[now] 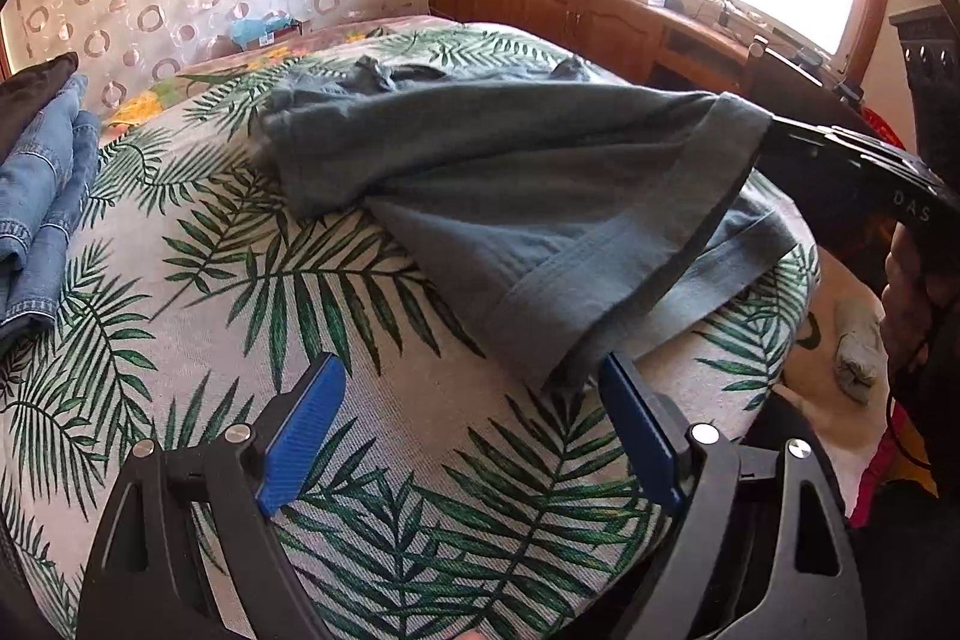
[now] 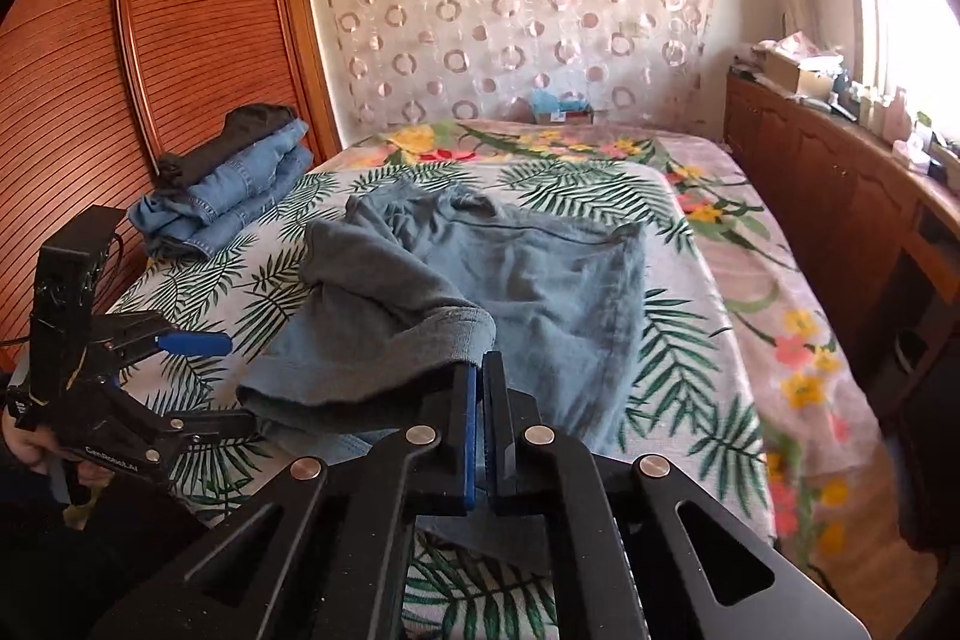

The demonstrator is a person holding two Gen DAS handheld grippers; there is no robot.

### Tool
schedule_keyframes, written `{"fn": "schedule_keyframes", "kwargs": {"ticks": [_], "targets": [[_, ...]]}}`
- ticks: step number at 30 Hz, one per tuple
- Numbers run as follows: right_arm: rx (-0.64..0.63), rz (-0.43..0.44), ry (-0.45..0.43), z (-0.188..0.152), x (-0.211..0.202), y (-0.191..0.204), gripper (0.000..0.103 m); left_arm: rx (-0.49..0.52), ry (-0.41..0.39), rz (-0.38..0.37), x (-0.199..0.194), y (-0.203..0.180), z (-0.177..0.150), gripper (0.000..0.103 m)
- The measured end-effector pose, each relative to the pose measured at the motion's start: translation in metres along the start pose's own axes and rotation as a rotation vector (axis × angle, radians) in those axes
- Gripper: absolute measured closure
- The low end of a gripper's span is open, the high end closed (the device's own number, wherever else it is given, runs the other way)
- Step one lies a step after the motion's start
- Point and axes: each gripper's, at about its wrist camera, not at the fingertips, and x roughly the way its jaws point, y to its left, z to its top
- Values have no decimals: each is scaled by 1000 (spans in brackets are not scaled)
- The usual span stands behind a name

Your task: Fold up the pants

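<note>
1. Nearest, the right gripper [image 2: 480, 370] has its blue-padded jaws pressed together on the ribbed cuff [image 2: 447, 334] of one leg of the pants [image 2: 540, 280], and that cuff is lifted clear of the bed [image 2: 690, 370].
2. Beside it, the left gripper [image 1: 474, 388] hangs over the leaf-print bed cover with its jaws spread wide and nothing between them; its right blue pad sits just beside the hem of the lower pant leg, whether touching I cannot tell.
3. The pants are dull grey-blue knit sweatpants with broad ribbed cuffs. They lie across the middle of the bed, rumpled, not yet folded neatly.
4. One leg lies flat on the cover, its cuff toward the near edge; the other leg is drawn up and across it by the right gripper, so the fabric stretches in a taut band with soft creases.
5. Farther back, the waist end is bunched and wrinkled, with a dark seam line running across the seat.
6. Well apart, at the far left side of the bed, sits a stack of folded jeans [image 2: 228, 196] with a dark garment [image 2: 240, 135] on top.
7. Behind the bed hangs a curtain [image 2: 510, 9] printed with rings.
</note>
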Motion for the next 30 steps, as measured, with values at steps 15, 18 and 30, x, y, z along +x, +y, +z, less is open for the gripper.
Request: {"fn": "schedule_keyframes", "kwargs": {"ticks": [15,18,30], "targets": [[62,-70,95,-28,-35,-15,102,-9,-67,9,-14,1,22,16],[56,-75,118,-32,-34,-12,102,2,-58,11,-7,-2,28,16],[96,-69,166,-29,-26,-27,102,21,-17,23,15,-8,35,16]]}}
